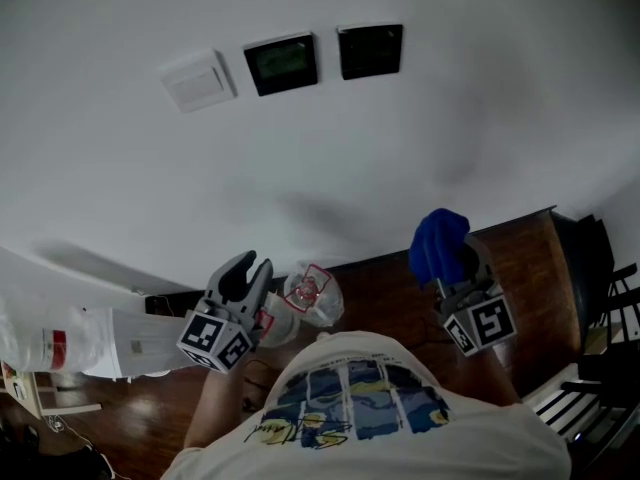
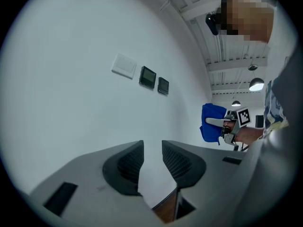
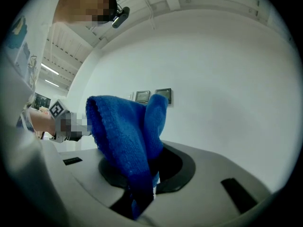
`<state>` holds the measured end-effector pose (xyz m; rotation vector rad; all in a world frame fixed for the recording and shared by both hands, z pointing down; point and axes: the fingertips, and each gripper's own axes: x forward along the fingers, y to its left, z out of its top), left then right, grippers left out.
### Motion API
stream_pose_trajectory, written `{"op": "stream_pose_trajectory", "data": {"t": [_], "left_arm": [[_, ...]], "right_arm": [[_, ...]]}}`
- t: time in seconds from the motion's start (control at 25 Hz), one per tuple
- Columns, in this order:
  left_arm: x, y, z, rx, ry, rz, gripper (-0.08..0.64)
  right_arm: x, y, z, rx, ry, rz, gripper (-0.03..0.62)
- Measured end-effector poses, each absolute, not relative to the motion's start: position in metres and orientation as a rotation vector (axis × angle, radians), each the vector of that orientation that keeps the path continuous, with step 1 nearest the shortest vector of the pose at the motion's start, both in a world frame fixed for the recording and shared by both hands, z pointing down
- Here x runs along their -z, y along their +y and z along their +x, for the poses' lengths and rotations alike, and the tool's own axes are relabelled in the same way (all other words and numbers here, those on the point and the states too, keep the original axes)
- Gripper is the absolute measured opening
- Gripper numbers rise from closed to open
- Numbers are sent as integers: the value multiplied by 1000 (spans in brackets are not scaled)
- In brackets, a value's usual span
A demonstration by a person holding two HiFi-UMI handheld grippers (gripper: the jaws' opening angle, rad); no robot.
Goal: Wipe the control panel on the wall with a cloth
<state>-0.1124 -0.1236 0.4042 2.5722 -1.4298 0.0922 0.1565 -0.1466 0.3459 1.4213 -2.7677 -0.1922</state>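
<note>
Two dark control panels (image 1: 282, 63) (image 1: 370, 50) hang side by side high on the white wall, beside a white switch plate (image 1: 198, 79). The same panels (image 2: 147, 77) (image 3: 163, 95) show small in both gripper views. My right gripper (image 1: 452, 260) is shut on a blue cloth (image 1: 437, 243), held well below the panels; the cloth (image 3: 125, 138) bunches up out of the jaws. My left gripper (image 1: 246, 274) is low at the left, its jaws a little apart with nothing between them (image 2: 151, 162).
A crumpled clear plastic wrapper (image 1: 314, 294) lies on the dark wooden floor (image 1: 400, 288) by the left gripper. A white bag (image 1: 60, 338) sits at the far left. Black chairs (image 1: 600, 348) stand at the right edge.
</note>
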Motion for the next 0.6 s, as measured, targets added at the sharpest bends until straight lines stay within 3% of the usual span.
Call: {"op": "stream_pose_trajectory", "data": {"t": [0.24, 0.6], "left_arm": [[-408, -125, -81, -77, -1460, 2577, 97], [-434, -100, -91, -136, -1525, 2485, 97]], "right_arm": [[-360, -154, 170, 202, -2810, 1341, 91], [-364, -147, 171, 196, -2847, 1282, 91]]}}
